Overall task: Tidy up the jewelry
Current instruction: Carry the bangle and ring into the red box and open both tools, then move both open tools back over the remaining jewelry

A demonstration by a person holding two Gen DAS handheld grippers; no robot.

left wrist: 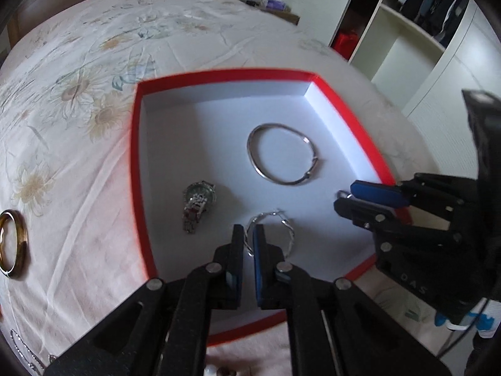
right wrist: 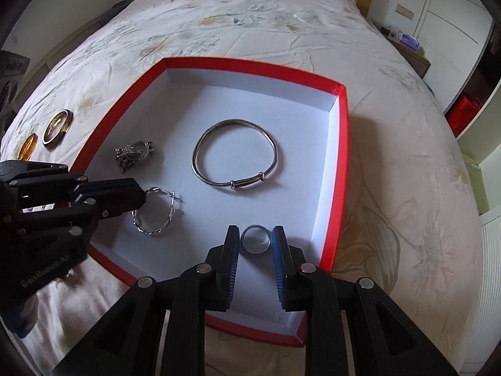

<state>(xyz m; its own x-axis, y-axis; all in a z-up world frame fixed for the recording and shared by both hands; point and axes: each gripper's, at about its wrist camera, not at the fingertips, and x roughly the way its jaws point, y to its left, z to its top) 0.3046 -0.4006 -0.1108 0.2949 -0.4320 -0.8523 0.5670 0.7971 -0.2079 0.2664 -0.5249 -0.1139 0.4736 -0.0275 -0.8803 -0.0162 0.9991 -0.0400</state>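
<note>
Red box on a flowered bed, both grippers over its near edge.

The bed [right wrist: 250, 15] fills both views, its far end cut off by the rim. The box [right wrist: 343, 156] holds a bangle [right wrist: 235, 156] at centre, a watch [right wrist: 133, 155] at 9 o'clock, a twisted hoop [right wrist: 155, 213] at 7 and a small ring [right wrist: 255, 239] at 6. The left gripper [left wrist: 249, 230] is nearly closed around the hoop's wire; whether the pads actually touch it is hard to make out. The right gripper [right wrist: 255, 232] stands part open, the ring between its fingers, contact unclear. Outside at 9 o'clock lie a gold bangle [right wrist: 58, 128] and an amber one [right wrist: 27, 147], half hidden behind the left gripper.
</note>
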